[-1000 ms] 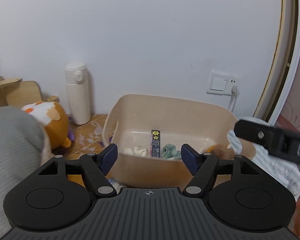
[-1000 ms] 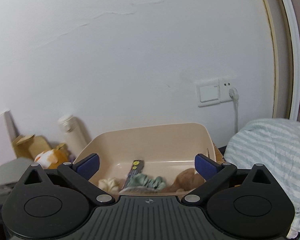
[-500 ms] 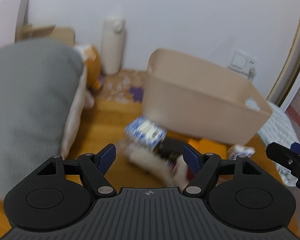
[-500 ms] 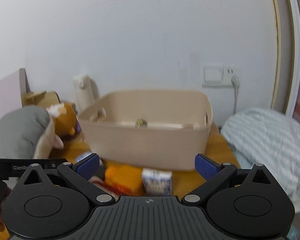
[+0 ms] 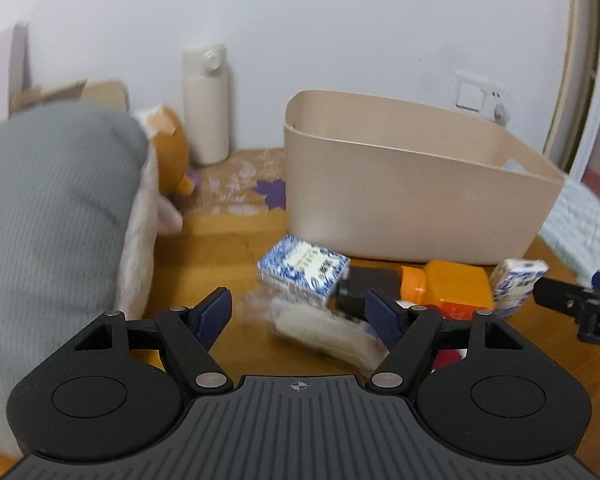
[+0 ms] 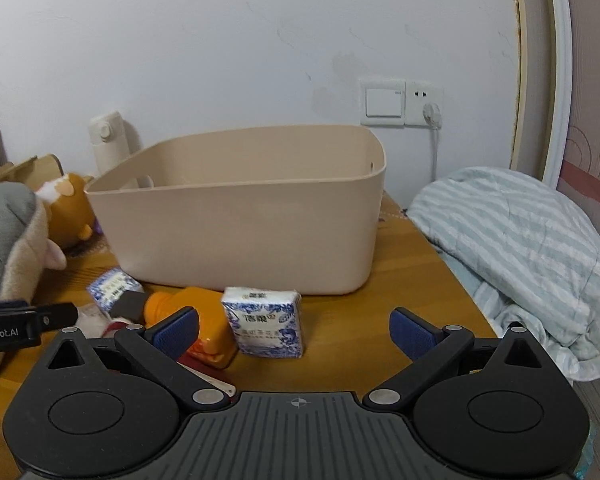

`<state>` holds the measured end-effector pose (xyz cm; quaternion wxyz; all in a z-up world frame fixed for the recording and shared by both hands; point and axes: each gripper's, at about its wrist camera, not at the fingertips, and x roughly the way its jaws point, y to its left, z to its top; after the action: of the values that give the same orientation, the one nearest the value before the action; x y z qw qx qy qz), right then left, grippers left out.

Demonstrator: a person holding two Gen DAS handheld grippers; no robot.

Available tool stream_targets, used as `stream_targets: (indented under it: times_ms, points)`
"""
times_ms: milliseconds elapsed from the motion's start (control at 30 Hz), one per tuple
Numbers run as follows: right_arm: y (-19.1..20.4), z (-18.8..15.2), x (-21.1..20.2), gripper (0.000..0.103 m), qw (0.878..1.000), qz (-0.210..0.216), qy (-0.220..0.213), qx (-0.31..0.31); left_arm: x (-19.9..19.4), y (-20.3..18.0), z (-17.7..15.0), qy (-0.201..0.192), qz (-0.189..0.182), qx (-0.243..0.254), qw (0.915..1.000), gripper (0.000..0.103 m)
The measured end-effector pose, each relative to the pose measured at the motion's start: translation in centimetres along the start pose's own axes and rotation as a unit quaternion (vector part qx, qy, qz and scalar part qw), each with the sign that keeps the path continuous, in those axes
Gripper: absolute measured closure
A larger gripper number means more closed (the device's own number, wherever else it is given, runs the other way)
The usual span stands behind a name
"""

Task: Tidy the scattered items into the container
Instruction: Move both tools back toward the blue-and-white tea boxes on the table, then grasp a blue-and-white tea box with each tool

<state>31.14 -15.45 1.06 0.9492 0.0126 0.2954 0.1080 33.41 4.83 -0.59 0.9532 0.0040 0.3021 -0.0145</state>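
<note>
A beige bin stands on the wooden table. In front of it lie a blue-and-white tissue pack, a second tissue pack, an orange bottle, a dark block and a clear-wrapped pale packet. My left gripper is open just above the packet, which lies between its fingers without touching them. My right gripper is open, with the second tissue pack standing just beyond its fingers, nearer the left one.
A grey and cream plush fills the left side, with an orange plush and a white flask behind it. A striped blanket lies at the right. A wall socket sits behind the bin.
Both grippers have come down from above the bin to the table in front of it. The bin's inside has dropped out of sight and the scattered items have come into view.
</note>
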Motion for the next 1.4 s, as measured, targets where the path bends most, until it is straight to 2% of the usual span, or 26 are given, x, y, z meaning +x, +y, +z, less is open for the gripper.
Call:
stream_targets:
  times_ms: [133,300,400,533,633,867,967,1067,1167,1400]
  points:
    - [0.0,-0.1,1.1,0.0,1.0,-0.007,0.004,0.003,1.7,-0.2,0.3,-0.012,-0.005,0.04,0.9991,0.028]
    - [-0.1,-0.2,2.5,0.0,1.0,-0.013,0.005,0.012,4.2,-0.5,0.7,-0.007,-0.006,0.076,0.9971,0.028]
    - [-0.4,-0.3,3.4,0.0,1.0,-0.014,0.011,0.018,5.1,-0.1,0.8,-0.016,-0.009,0.077,0.9969,0.026]
    - [-0.7,-0.4,4.3,0.0,1.0,-0.012,0.017,0.019,6.2,0.8,1.1,-0.016,0.008,0.07,0.9974,0.026]
    - [-0.7,-0.6,4.7,0.0,1.0,-0.01,0.02,0.017,7.2,1.3,1.0,-0.003,-0.006,0.069,0.9976,0.026]
    - [-0.9,-0.8,5.0,0.0,1.0,-0.01,0.02,0.021,7.4,0.8,0.9,-0.004,-0.042,0.089,0.9952,0.026]
    - [-1.2,-0.7,4.9,0.0,0.999,-0.008,0.015,0.029,7.7,0.4,0.8,0.007,-0.069,0.109,0.9916,0.026]
    - [-1.3,-0.9,5.3,0.0,0.999,-0.007,0.018,0.029,8.1,-0.1,0.6,-0.001,-0.068,0.134,0.9887,0.025]
    - [-1.4,-1.0,5.3,0.0,1.0,-0.012,0.013,0.025,8.9,0.4,1.0,-0.006,-0.078,0.126,0.989,0.022]
    - [-2.4,-1.1,5.9,0.0,0.999,-0.016,0.008,0.044,10.8,1.8,0.9,0.019,-0.101,0.082,0.9913,0.021]
